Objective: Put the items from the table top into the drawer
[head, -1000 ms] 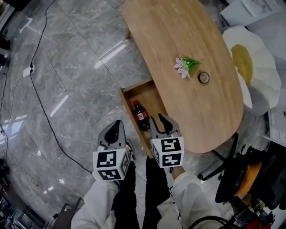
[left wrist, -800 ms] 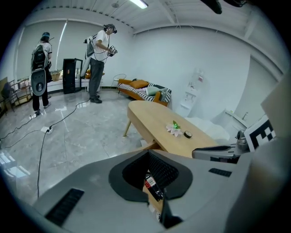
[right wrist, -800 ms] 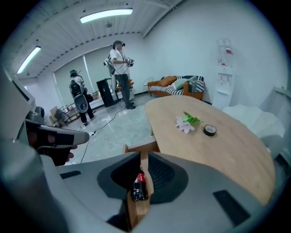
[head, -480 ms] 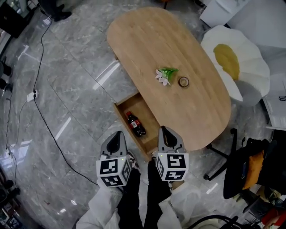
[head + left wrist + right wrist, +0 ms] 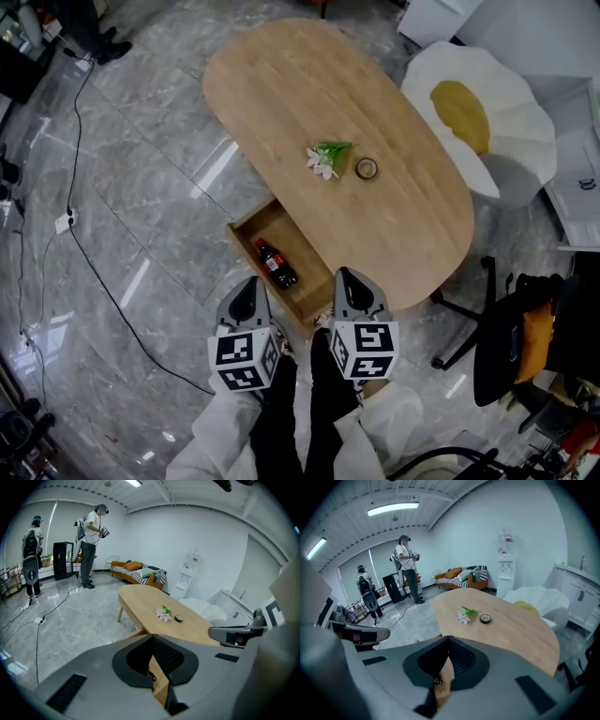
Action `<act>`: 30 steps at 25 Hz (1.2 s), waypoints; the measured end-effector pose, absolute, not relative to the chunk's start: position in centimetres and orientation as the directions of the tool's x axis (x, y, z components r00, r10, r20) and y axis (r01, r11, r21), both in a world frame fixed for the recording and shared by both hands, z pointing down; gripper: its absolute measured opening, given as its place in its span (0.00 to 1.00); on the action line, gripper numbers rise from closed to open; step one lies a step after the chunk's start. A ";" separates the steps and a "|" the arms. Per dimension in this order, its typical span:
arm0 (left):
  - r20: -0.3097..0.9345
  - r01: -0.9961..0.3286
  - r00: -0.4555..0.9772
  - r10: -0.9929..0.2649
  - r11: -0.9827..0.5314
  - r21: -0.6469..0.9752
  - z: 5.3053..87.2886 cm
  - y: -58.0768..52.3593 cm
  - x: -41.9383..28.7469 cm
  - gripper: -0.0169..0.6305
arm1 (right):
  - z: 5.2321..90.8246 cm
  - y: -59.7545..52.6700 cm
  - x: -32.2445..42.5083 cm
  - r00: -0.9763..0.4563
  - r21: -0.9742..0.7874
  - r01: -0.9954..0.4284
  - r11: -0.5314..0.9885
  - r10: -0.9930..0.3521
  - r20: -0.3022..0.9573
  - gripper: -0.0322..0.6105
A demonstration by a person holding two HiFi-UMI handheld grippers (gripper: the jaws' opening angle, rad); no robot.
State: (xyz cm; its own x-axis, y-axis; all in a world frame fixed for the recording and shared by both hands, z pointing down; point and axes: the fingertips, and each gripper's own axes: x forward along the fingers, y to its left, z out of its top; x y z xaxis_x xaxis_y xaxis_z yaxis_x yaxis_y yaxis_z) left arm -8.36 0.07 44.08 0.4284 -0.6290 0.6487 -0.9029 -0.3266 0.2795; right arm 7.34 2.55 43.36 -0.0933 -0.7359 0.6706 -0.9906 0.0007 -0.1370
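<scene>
- surface point(image 5: 403, 216): light wood, matt, fine grain
- drawer point(image 5: 284, 230): same wood, matt
- floor point(image 5: 141, 187): grey stone-look tile, glossy, reflective
- bottle point(image 5: 277, 266): glossy plastic
- left gripper point(image 5: 247, 284): matt grey plastic; fingers point(image 5: 168, 656) black, ribbed

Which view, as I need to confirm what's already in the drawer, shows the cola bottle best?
The head view: it looks down into the open drawer, where the cola bottle lies in full, red label showing. Both gripper views aim at the table top; the drawer is covered in them, so the bottle cannot be made out.
</scene>
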 end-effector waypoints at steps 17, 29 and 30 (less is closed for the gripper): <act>0.575 -0.874 0.485 -0.659 -0.385 0.296 29.3 -1.1 -6.8 0.02 | 29.9 3.6 9.9 0.012 -0.118 -0.986 -0.113 -0.772 0.636 0.15; 0.606 -0.894 0.447 -0.658 -0.346 0.284 37.1 -8.9 1.1 0.02 | 37.8 -4.1 19.1 -0.013 -0.167 -0.977 -0.134 -0.740 0.672 0.15; 0.604 -0.895 0.446 -0.660 -0.347 0.282 37.8 -9.7 1.7 0.02 | 38.5 -5.0 19.7 -0.019 -0.174 -0.976 -0.132 -0.741 0.672 0.15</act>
